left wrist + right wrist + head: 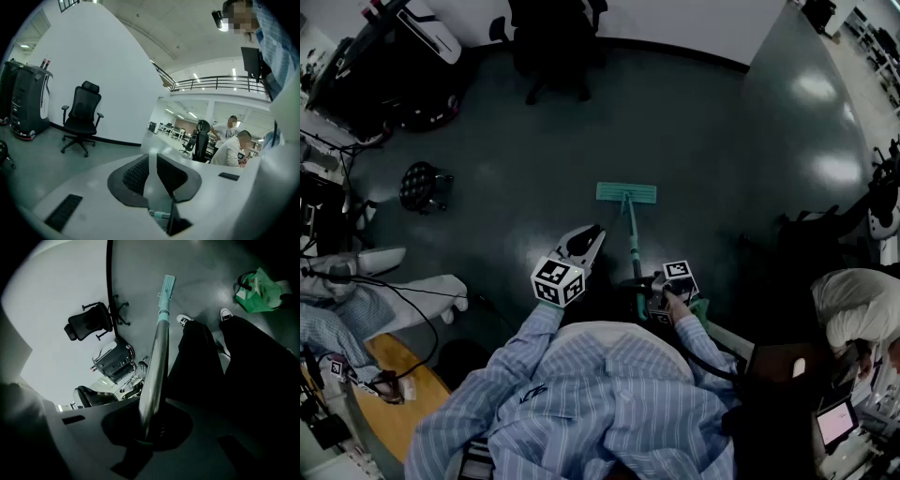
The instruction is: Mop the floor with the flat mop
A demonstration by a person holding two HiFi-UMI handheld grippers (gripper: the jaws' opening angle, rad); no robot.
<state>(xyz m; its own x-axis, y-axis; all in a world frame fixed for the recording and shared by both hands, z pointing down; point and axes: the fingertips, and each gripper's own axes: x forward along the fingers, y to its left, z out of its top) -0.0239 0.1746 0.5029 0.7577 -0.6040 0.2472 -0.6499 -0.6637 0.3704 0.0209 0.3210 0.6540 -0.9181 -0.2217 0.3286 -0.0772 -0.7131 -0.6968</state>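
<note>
The flat mop rests its teal head [626, 194] on the dark floor straight ahead of me. Its pole [633, 248] slants back to my right gripper [649, 289], which is shut on the pole. In the right gripper view the metal pole [157, 357] runs from between the jaws out to the teal head [166, 287]. My left gripper [586, 242] hovers left of the pole and apart from it, pointing forward. Its jaws [152, 176] stand almost together with only a thin slit and nothing between them.
A black office chair [553, 37] stands at the far wall and a dark machine [384, 66] at far left. A small round black stool [422, 185] sits to the left, a wooden table edge [394, 375] at near left. A green bag [255, 287] lies by my feet.
</note>
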